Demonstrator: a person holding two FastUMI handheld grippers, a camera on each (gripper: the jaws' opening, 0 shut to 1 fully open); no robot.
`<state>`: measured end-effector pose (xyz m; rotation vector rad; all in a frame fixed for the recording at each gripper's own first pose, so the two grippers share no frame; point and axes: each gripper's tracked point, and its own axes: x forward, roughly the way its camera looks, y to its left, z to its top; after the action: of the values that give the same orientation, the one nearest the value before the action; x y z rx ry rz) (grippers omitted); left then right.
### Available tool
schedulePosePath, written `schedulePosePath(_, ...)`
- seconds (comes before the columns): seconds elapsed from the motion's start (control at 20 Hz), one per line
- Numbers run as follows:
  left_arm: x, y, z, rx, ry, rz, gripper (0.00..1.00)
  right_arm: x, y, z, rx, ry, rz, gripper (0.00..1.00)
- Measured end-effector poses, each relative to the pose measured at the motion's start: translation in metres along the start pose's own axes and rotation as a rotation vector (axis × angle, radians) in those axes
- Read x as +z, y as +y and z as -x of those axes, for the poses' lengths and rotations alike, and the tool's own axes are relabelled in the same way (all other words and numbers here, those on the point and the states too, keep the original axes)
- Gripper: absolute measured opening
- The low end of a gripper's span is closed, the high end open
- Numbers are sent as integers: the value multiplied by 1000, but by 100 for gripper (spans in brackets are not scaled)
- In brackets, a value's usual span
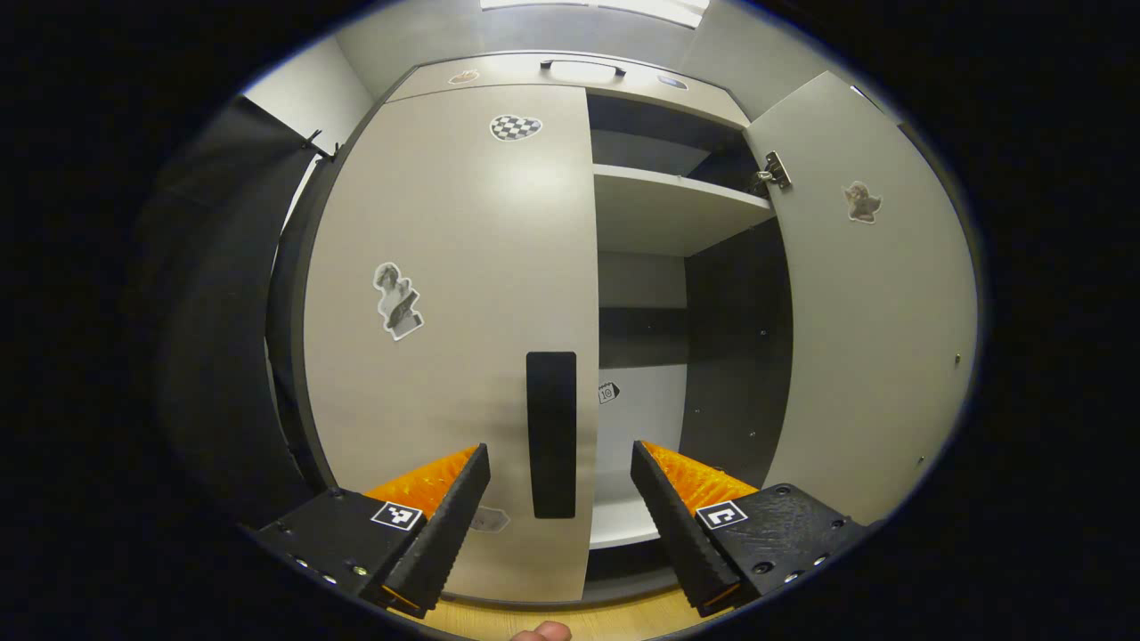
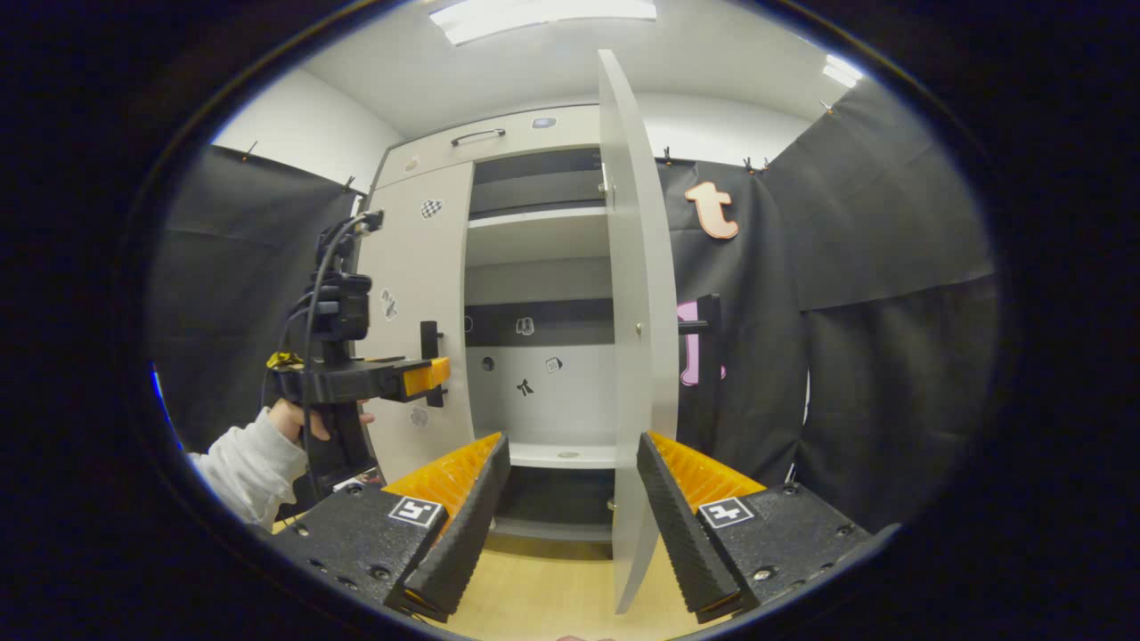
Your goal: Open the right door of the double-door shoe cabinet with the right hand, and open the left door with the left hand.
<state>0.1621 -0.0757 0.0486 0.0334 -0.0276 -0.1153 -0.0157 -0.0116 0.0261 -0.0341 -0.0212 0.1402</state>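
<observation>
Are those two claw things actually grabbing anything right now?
No. The left gripper is open, its fingers either side of the left door's black handle without pressing it. The right gripper is open beside the right door.

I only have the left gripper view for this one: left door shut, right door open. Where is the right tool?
Observer: The right tool is open, and the free edge of the right door stands between its fingers. I cannot tell whether they touch.
Operator: How near is the left tool to the handle?
Observer: Seen from the side, the left tool has its tips right at the handle.
Operator: What holds it?
Observer: A hand in a light sleeve grips it from below.
</observation>
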Motion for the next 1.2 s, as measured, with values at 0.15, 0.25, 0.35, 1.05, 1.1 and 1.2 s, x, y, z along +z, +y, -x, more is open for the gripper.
schedulePosePath(0.15, -12, 2, -20, 22, 29, -14, 95, -1, 0, -2, 3, -3, -7, 90)
schedulePosePath(0.25, -22, 0, -27, 18, 63, -12, 95, -1, 3, -4, 9, -2, -11, 90)
schedulePosePath(0.35, -26, 4, -35, 37, 76, -9, 95, -1, 4, -6, 14, -4, -9, 90)
schedulePosePath(1.05, -25, 17, -32, 23, 89, 35, 66, -11, 12, -19, 37, 17, 2, 90)
schedulePosePath(1.1, -25, 18, -33, 26, 90, 30, 66, -11, 12, -19, 35, 17, 4, 90)
schedulePosePath(1.2, -26, 17, -32, 21, 93, 28, 64, -12, 11, -20, 37, 17, 7, 90)
